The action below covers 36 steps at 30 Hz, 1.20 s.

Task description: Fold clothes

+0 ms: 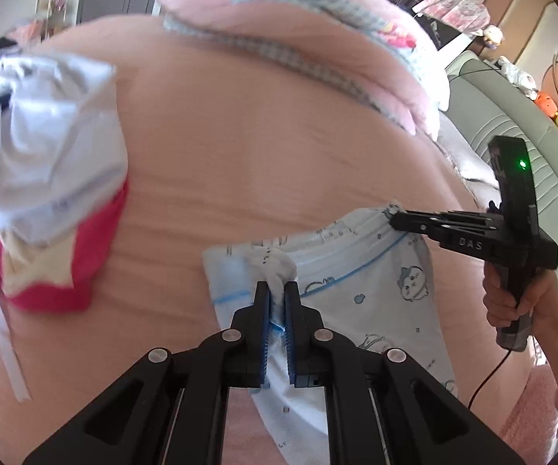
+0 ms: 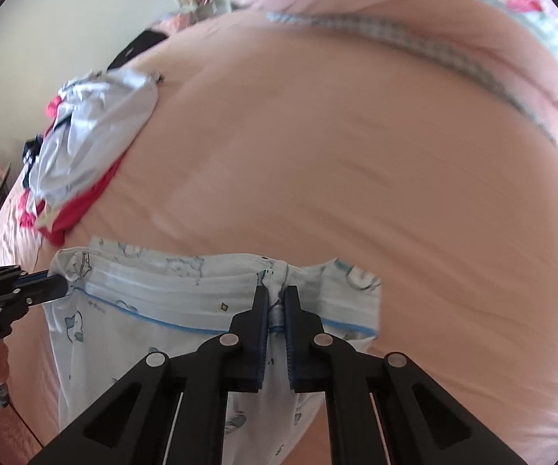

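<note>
Pale-blue printed pants (image 1: 356,283) lie on the peach bedsheet (image 1: 259,155) in the lower right of the left wrist view, their waistband toward the middle of the frame. The left gripper (image 1: 277,290) at bottom centre has its blue-padded fingers (image 1: 265,310) pinched tight on a bunched fold of the waistband. At the right edge, the right gripper (image 1: 389,219) reaches in sideways, held by a hand (image 1: 507,298), its tip nipping the other end of the waistband. A heap of white and red clothes (image 1: 38,201) sits at the left, well apart from the pants, and a pink quilt (image 1: 317,27) runs across the top.

From the right wrist view, the pants (image 2: 162,302) spread across the lower left and centre. The right gripper (image 2: 277,296) at bottom centre is clamped nearly closed on a gathered bit of waistband, cloth squeezed between the pads. The left gripper (image 2: 62,285) comes in from the left edge, its tip gripping the waistband corner there. The clothes heap (image 2: 85,155) lies upper left on the sheet (image 2: 356,174), with the quilt (image 2: 433,31) along the top right.
</note>
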{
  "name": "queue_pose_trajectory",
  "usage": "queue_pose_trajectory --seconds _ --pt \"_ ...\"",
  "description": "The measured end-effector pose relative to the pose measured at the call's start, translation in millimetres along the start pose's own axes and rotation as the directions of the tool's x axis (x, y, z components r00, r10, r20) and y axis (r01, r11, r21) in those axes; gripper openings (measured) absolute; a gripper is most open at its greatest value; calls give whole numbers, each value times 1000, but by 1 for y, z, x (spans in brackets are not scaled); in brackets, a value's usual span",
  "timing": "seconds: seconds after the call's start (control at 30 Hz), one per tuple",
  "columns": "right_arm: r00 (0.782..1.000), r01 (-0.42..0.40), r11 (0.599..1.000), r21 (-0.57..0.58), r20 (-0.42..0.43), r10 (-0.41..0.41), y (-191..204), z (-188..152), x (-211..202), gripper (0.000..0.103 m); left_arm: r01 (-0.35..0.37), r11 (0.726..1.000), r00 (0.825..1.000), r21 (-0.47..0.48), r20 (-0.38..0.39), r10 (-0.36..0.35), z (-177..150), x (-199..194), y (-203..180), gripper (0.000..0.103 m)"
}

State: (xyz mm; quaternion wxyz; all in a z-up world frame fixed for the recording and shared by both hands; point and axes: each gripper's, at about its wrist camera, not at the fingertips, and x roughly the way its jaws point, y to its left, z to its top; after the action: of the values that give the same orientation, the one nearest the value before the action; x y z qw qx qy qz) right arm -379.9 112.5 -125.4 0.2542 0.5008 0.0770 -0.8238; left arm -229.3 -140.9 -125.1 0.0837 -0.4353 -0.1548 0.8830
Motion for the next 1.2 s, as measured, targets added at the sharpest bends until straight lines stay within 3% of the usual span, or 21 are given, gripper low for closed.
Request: queue_pose_trajectory --seconds 0.1,0.17,0.3,0.37,0.43,0.53,0.63,0.67,0.73,0.77,0.83,0.9,0.97,1.0,1.03,1.07,1.1,1.13,1.2 --pt "998 19 999 38 51 -21 -5 6 -11 5 -16 1000 1000 7 18 16 10 -2 3 6" --pt "999 22 997 67 40 -25 -12 10 -4 6 -40 999 999 -5 0 40 13 6 11 6" --pt "998 58 992 111 -44 -53 -24 10 42 8 -49 995 988 -85 -151 36 5 54 42 7" --pt "999 34 985 167 -11 -32 -31 7 45 19 -7 993 993 -115 -119 -7 7 53 51 8" --pt "1000 7 970 242 14 -10 -39 4 41 19 -14 987 994 -158 -108 -4 14 42 56 8" --pt "999 -29 931 364 41 15 -51 0 25 20 -50 990 998 -133 -32 46 17 22 56 10" --pt "994 64 949 307 66 -89 -34 3 3 20 -53 993 999 -105 -10 52 17 13 52 11" --pt "991 83 956 281 76 -109 -27 4 -3 20 -23 996 1000 -86 -18 22 17 15 45 11" --pt "991 81 973 217 91 -103 -10 6 -9 23 46 998 998 -41 -47 -48 15 21 31 11" --pt "991 80 980 181 89 -97 -1 7 -8 31 73 997 994 -14 -80 -74 13 28 24 11" --pt "994 104 985 134 17 -107 5 6 12 35 48 998 991 27 -129 -44 6 40 15 11" --pt "991 127 988 89 -51 -123 9 6 32 33 -10 997 988 71 -155 21 5 53 10 11" --pt "989 146 981 126 -43 -141 -2 4 34 14 -71 997 991 32 -115 74 11 51 21 10" --pt "988 151 976 158 -32 -148 -9 3 32 10 -88 996 992 -4 -91 87 15 48 29 11" --pt "979 205 959 193 -33 -202 -16 2 26 10 -111 993 992 -41 -64 108 19 43 36 11" --pt "965 262 939 224 -37 -260 -22 1 22 16 -150 986 988 -75 -37 148 20 38 43 11" --pt "941 336 914 227 -47 -334 -26 0 18 16 -137 987 990 -83 -25 135 20 34 45 11" --pt "933 356 902 245 -46 -356 -32 -2 15 16 -123 989 992 -86 -14 122 20 31 47 11" --pt "965 256 917 307 -26 -261 -40 -4 10 16 -88 994 996 -61 -9 88 21 28 39 11"
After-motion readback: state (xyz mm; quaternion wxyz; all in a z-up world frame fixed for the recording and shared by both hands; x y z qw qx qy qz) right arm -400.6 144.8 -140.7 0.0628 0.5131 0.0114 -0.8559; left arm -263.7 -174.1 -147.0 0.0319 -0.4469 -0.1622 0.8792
